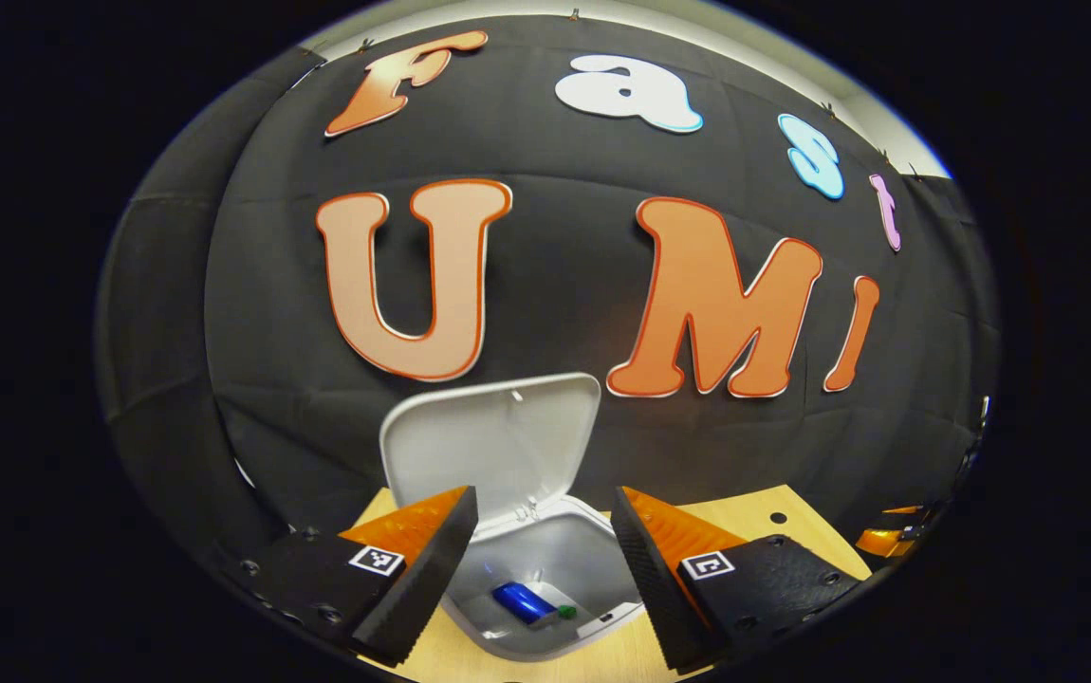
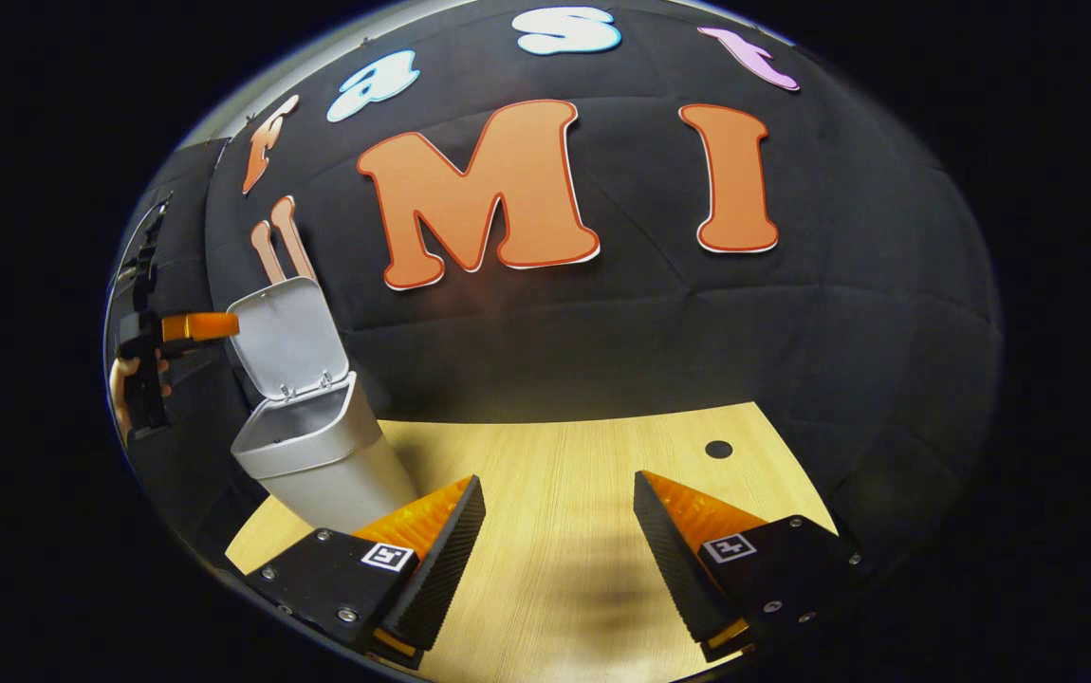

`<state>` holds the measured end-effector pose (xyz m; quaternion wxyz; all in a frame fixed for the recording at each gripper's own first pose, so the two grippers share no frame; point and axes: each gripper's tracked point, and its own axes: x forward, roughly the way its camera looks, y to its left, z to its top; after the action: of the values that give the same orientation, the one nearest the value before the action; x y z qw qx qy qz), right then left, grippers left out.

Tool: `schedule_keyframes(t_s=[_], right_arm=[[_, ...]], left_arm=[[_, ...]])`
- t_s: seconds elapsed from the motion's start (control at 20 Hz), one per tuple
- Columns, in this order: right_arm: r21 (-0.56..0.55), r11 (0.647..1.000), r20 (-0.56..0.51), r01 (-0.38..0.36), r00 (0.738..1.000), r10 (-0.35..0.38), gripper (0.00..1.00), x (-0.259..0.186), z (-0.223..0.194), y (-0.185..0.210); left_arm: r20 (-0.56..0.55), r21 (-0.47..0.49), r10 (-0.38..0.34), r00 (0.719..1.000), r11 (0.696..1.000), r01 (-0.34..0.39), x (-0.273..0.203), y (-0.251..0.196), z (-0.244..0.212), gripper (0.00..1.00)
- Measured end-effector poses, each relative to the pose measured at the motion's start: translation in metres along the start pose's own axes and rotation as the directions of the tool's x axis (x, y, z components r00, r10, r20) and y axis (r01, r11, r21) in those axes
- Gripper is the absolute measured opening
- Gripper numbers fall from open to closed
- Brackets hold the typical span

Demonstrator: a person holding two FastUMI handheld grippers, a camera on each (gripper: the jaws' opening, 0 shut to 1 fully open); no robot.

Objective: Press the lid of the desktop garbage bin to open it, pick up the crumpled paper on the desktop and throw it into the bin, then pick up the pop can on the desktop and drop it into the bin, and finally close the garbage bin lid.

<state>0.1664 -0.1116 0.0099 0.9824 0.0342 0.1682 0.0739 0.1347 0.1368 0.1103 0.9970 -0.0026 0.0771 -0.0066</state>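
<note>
The bin [image 1: 545, 588] stands on the wooden surface [image 2: 564, 493] with its lid [image 1: 493, 441] tipped up, and the can [image 1: 525, 602] lies inside. Your left gripper [image 1: 545, 560] hangs above the bin's mouth, jaws wide apart and holding nothing. Your right gripper [image 2: 560, 550] sits over bare surface, jaws wide and empty, with the bin at its 10 o'clock.

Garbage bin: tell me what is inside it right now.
In the left gripper view, the garbage bin stands with its lid raised. A blue pop can lies on its side at the bottom. The crumpled paper cannot be made out; the fingers hide part of the interior.
</note>
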Motion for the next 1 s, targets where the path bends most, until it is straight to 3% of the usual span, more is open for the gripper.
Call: schedule_keyframes(t_s=[0.3, 0.5, 0.7, 1.0], right_arm=[[-0.003, 1.0, 0.004, -0.018, 1.0, 0.018, 0.94, 0.0, 0.004, 0.007], [-0.003, 1.0, 0.007, -0.015, 1.0, 0.015, 0.95, -0.001, 0.006, 0.005], [-0.002, 1.0, -0.001, -0.007, 1.0, 0.007, 0.94, -0.002, 0.004, 0.001], [0.016, 1.0, -0.019, 0.013, 1.0, -0.013, 0.95, -0.002, -0.006, -0.008]], left_arm=[[-0.036, -0.058, -0.007, 0.999, 0.998, 0.005, 0.018, 0.031, 0.058, 0.9], [-0.094, -0.011, 0.01, 0.996, 1.0, -0.011, 0.048, 0.054, 0.09, 0.9], [-0.217, -0.038, -0.035, 0.976, 0.999, 0.027, 0.082, 0.053, 0.082, 0.9], [-0.356, -0.019, -0.028, 0.934, 1.0, 0.023, 0.109, 0.06, 0.049, 0.91]])
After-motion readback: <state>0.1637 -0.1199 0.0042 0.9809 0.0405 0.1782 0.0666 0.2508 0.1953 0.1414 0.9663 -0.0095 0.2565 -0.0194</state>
